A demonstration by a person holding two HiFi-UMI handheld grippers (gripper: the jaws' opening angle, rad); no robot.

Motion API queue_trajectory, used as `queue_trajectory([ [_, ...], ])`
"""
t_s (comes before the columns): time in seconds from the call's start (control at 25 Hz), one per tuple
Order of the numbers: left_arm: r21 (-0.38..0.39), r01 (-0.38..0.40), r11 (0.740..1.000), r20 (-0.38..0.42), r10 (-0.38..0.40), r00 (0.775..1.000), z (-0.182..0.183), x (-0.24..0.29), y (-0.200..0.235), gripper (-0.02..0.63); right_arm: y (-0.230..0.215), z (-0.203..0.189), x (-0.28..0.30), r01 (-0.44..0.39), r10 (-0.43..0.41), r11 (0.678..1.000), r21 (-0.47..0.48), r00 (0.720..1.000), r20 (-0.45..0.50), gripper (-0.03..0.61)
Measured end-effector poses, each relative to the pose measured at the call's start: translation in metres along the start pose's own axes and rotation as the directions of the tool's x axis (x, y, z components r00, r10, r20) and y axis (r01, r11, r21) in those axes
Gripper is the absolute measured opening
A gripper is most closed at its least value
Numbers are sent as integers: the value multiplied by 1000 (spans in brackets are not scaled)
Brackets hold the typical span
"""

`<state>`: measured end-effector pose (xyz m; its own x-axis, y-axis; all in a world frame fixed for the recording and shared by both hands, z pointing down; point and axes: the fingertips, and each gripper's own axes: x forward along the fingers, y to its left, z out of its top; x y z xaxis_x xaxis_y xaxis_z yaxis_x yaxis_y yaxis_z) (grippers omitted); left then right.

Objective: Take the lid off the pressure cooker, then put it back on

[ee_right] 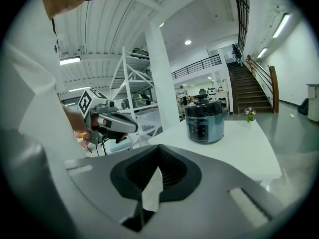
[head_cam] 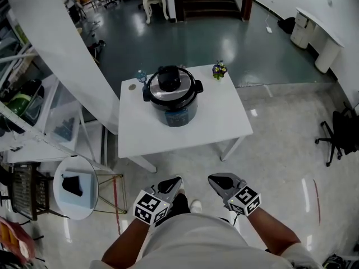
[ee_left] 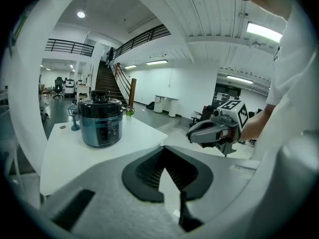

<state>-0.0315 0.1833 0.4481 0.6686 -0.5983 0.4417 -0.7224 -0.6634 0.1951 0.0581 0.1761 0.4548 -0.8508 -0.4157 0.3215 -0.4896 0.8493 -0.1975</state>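
A blue-grey pressure cooker (head_cam: 173,101) stands on a white table (head_cam: 224,122), its black lid (head_cam: 169,80) seated on top. The cooker (ee_left: 100,121) also shows in the left gripper view and again (ee_right: 203,118) in the right gripper view, well beyond the jaws. My left gripper (head_cam: 175,181) and right gripper (head_cam: 215,180) hover side by side close to my body, short of the table's near edge. Both are shut with nothing between their jaws. Each gripper view shows the other gripper: the right one (ee_left: 195,134) and the left one (ee_right: 130,127).
A small flower pot (head_cam: 219,70) sits at the table's far right corner, a small blue object (head_cam: 141,75) at the far left. A round stool (head_cam: 76,186) and metal shelving (head_cam: 28,116) stand to the left, an office chair (head_cam: 339,134) to the right.
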Motion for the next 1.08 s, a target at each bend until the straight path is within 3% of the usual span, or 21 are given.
queue_trajectory([
  [0.32,-14,-14,1000,-3,14,1000,-7,-6,3,6,6,0,4,-10,10,1000,-12,1000,-3,12],
  [0.52,86,-27,996,-39,30,999,-10,-5,0,6,6,-5,6,-13,13,1000,-7,1000,-15,12],
  [0.8,23,7,1000,-15,-7,1000,-6,-1,-1,6,5,-4,8,-12,11,1000,-10,1000,-11,12],
  [1.08,20,-3,1000,-38,4,999,-10,4,6,6,-1,1,10,-10,10,1000,-14,1000,1,12],
])
